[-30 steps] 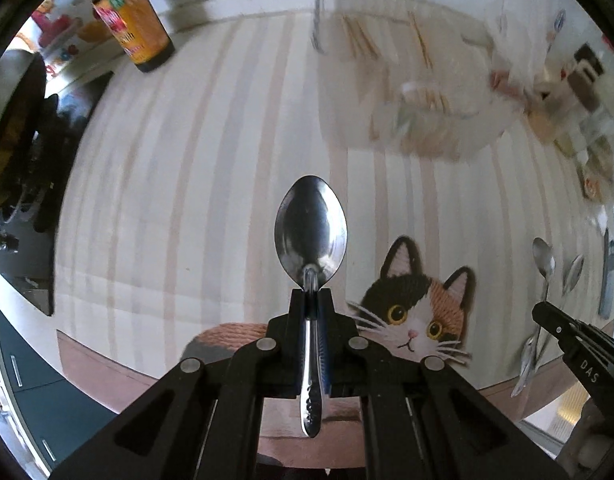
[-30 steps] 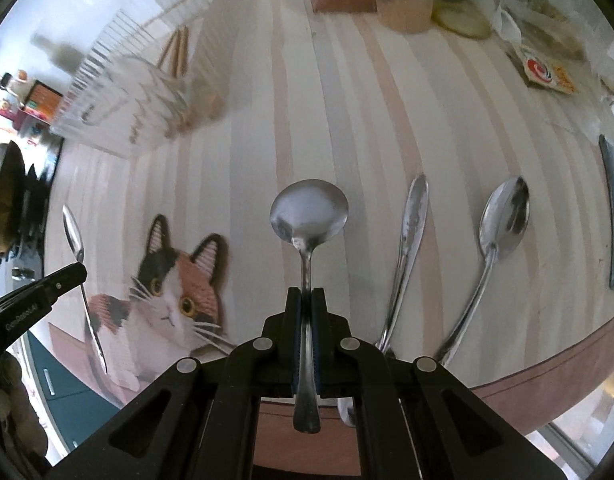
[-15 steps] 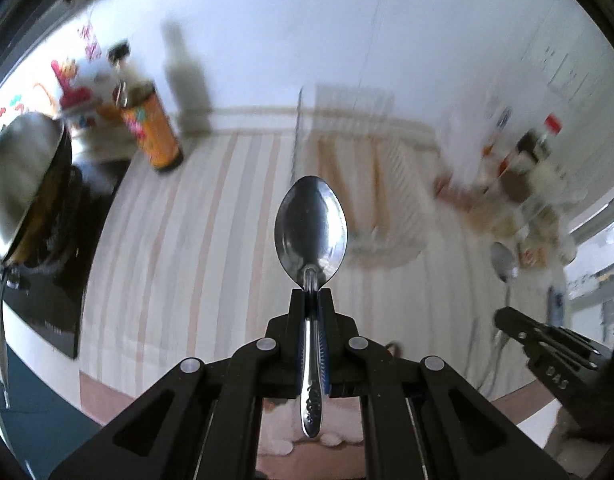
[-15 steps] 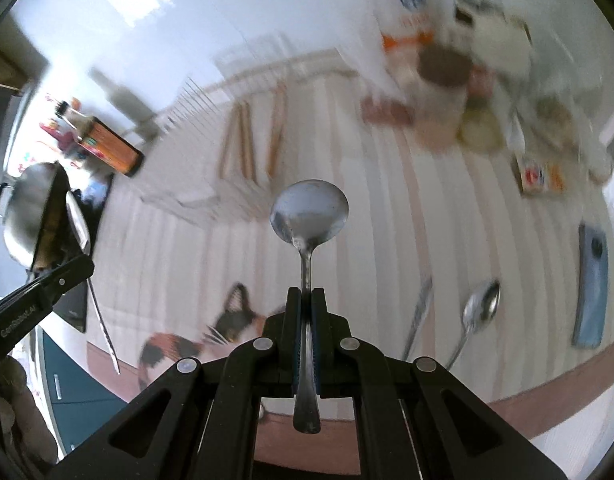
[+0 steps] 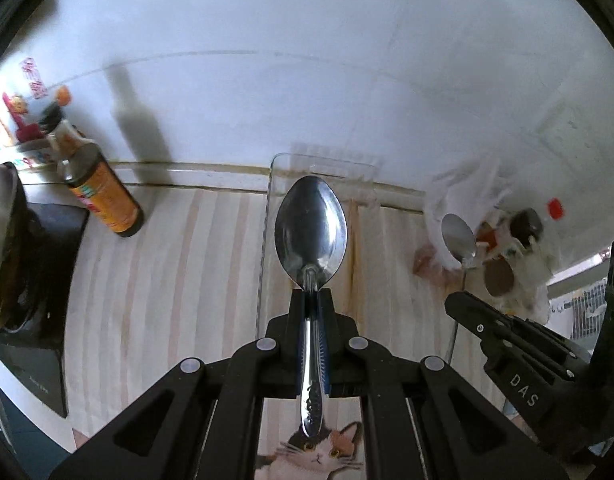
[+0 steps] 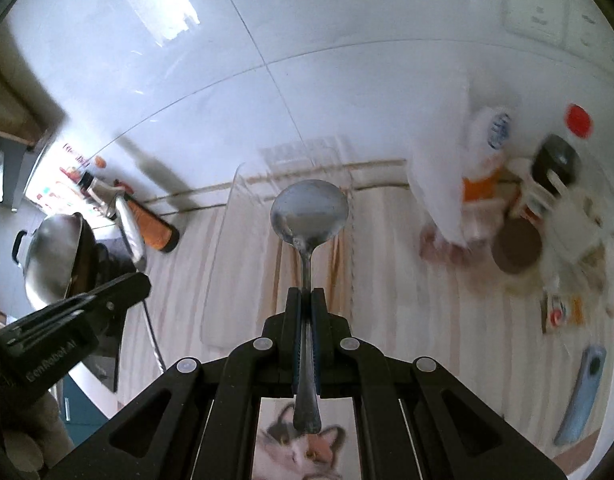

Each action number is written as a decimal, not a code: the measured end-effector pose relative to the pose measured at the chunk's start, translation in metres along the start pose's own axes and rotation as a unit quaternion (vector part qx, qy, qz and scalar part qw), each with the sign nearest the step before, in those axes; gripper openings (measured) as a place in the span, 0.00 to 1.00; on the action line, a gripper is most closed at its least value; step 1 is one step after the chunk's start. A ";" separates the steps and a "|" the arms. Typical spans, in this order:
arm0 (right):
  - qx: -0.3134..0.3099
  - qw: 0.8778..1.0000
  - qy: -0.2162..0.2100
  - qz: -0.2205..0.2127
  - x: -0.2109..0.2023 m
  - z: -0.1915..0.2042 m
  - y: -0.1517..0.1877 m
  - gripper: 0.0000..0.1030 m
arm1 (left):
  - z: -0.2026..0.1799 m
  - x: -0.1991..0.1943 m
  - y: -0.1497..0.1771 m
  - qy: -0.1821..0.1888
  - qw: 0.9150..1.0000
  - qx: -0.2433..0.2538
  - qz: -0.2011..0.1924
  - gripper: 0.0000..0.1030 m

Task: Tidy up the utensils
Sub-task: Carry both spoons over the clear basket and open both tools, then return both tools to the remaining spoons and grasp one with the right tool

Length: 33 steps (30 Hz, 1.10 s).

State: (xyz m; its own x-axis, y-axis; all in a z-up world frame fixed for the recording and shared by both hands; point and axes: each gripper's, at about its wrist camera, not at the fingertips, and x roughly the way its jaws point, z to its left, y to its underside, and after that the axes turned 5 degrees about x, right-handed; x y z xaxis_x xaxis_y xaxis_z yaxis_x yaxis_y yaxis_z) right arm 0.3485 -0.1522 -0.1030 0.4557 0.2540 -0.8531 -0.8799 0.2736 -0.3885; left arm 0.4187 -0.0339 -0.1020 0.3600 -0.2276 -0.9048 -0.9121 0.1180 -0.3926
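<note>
Left gripper (image 5: 311, 294) clamps oval spoon (image 5: 311, 232) by its neck; right gripper (image 6: 306, 292) clamps round spoon (image 6: 309, 216). Clear tray (image 6: 223, 264) directly ahead. Risk: thin-handle pinches pivot; spoons land outside the tray.

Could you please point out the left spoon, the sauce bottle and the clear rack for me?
left spoon (image 5: 311, 228), left wrist view, middle of the bowl.
sauce bottle (image 5: 105, 196), left wrist view, orange label on the body.
clear rack (image 6: 223, 264), right wrist view, left side wall.
</note>
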 end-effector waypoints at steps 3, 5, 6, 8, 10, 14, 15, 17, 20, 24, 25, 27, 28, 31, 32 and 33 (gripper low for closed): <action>0.008 1.000 0.001 0.018 0.027 0.003 -0.021 0.04 | 0.009 0.028 -0.016 0.017 0.999 -0.008 0.037 0.04; 0.009 0.999 0.005 0.031 0.046 0.005 -0.031 0.04 | 0.014 0.046 -0.023 0.022 0.998 -0.009 0.053 0.04; 0.011 0.999 0.003 0.039 0.056 0.005 -0.036 0.05 | 0.017 0.053 -0.025 0.020 0.998 -0.011 0.061 0.04; 0.003 0.998 0.009 0.058 0.075 0.008 -0.040 0.05 | 0.021 0.061 -0.027 0.016 0.997 -0.016 0.071 0.05; 0.005 0.998 0.016 0.067 0.088 0.007 -0.039 0.06 | 0.024 0.064 -0.025 0.013 0.997 -0.019 0.076 0.06; 0.003 0.997 0.026 0.075 0.094 0.005 -0.033 0.32 | 0.026 0.058 -0.013 -0.040 0.997 -0.010 0.066 0.32; 0.010 0.997 0.027 0.073 0.093 0.001 -0.031 0.36 | 0.026 0.053 -0.008 -0.051 0.997 -0.007 0.055 0.38; 0.015 0.997 0.031 0.064 0.085 -0.005 -0.026 0.41 | 0.025 0.041 0.005 -0.086 0.996 0.001 0.030 0.58; 0.026 0.997 0.050 0.044 0.066 -0.019 -0.015 0.45 | 0.025 0.022 0.022 -0.127 0.992 0.008 -0.014 0.70; 0.051 0.996 0.072 0.008 0.030 -0.046 0.007 0.51 | 0.021 -0.001 0.047 -0.158 0.985 0.009 -0.072 0.91; 0.059 0.995 0.076 -0.002 0.020 -0.054 0.015 0.52 | 0.019 -0.005 0.052 -0.154 0.985 0.011 -0.079 1.00; 0.079 0.994 0.079 -0.021 0.000 -0.076 0.035 0.56 | 0.013 -0.008 0.061 -0.148 0.985 0.016 -0.082 1.00; 0.086 0.992 0.084 -0.029 -0.009 -0.086 0.046 0.58 | 0.009 -0.008 0.066 -0.150 0.985 0.019 -0.082 1.00; 0.109 0.988 0.103 -0.034 -0.027 -0.120 0.077 0.58 | -0.013 -0.001 0.082 -0.149 0.985 0.029 -0.076 1.00; 0.117 0.987 0.106 -0.027 -0.029 -0.130 0.086 0.58 | -0.022 0.004 0.088 -0.147 0.986 0.032 -0.067 1.00; 0.130 0.986 0.107 -0.019 -0.031 -0.144 0.098 0.58 | -0.031 0.010 0.096 -0.146 0.987 0.035 -0.057 1.00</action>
State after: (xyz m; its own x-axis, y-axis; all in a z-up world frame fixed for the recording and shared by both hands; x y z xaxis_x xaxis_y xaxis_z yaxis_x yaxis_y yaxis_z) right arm 0.2290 -0.2668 -0.1651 0.4239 0.0448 -0.9046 -0.7861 0.5142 -0.3429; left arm 0.3291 -0.0549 -0.1436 0.5099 0.0438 -0.8591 -0.8503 0.1767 -0.4957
